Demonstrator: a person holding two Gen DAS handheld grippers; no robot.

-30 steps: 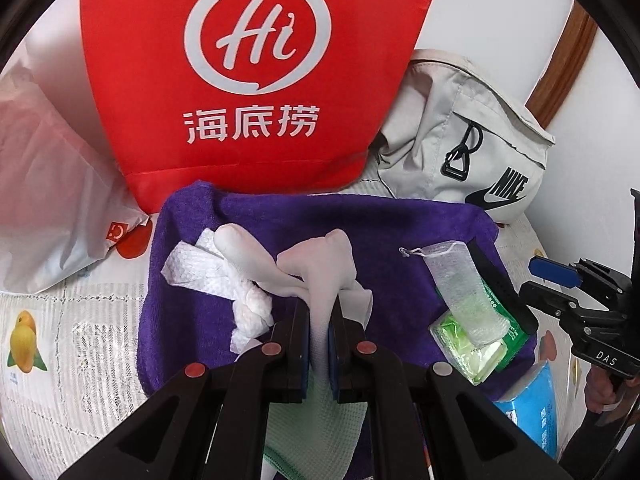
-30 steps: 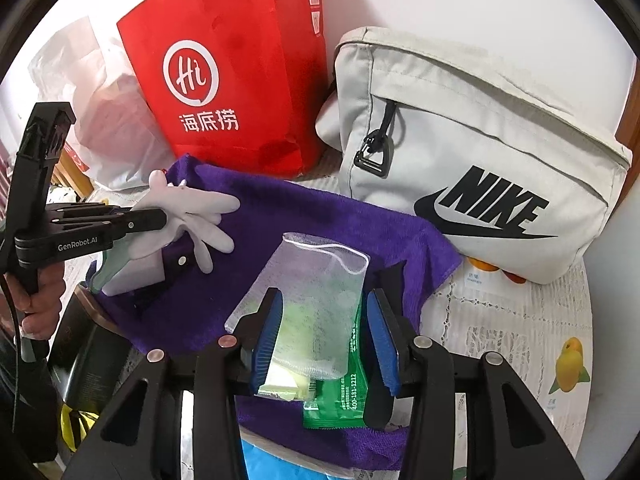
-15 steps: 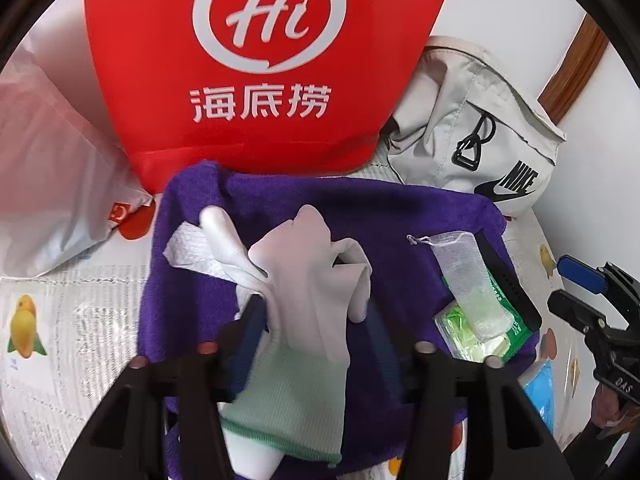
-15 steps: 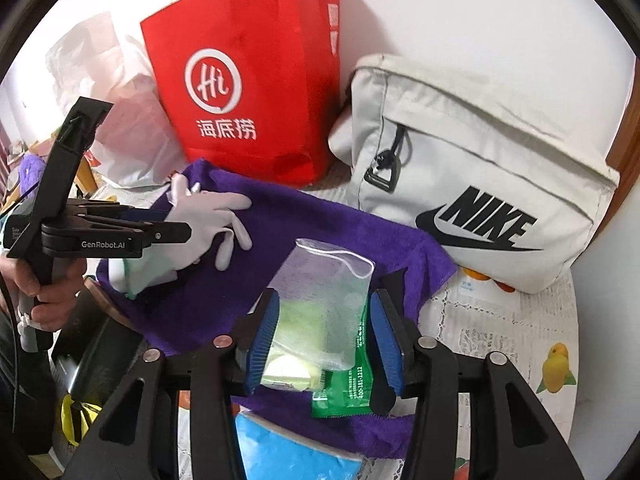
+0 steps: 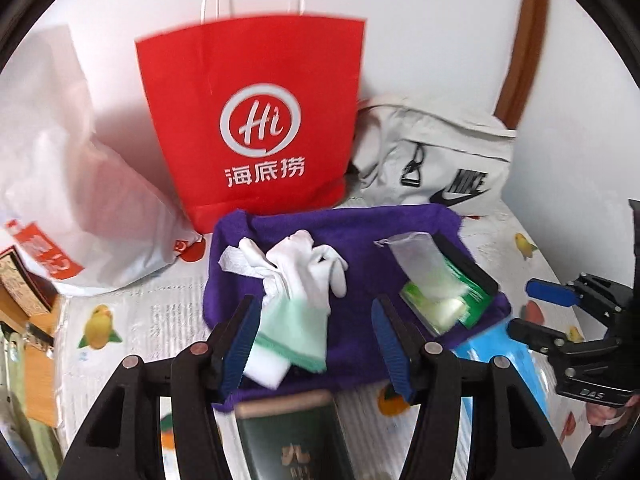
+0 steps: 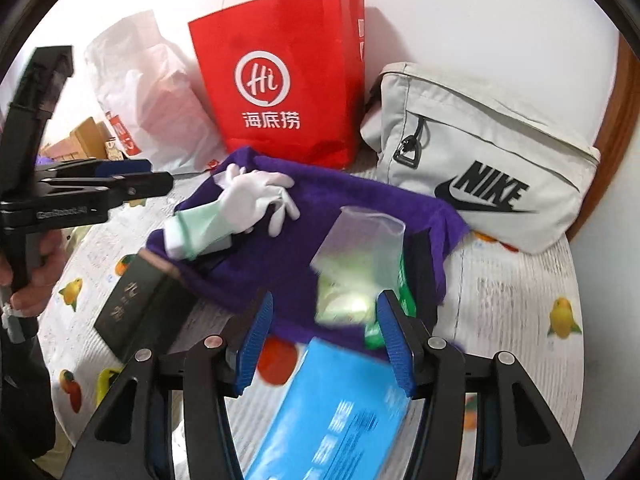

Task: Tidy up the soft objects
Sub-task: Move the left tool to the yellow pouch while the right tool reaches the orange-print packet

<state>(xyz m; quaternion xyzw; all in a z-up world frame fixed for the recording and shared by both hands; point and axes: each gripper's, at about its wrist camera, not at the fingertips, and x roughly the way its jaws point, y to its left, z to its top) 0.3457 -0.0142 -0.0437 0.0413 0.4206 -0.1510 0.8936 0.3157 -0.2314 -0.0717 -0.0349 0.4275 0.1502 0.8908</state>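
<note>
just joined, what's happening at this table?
A person holds a gripper in each hand over a purple towel. The left gripper has just opened its jaws and let go of the white glove, which lies on the towel. The right gripper, jaws also just opening, is clear of the clear pouch beside it. Nothing is held.

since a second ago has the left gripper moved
Yes. The left gripper has let go of the white glove, its jaws just opened, and pulled back from the red bag, which now looks smaller.
</note>
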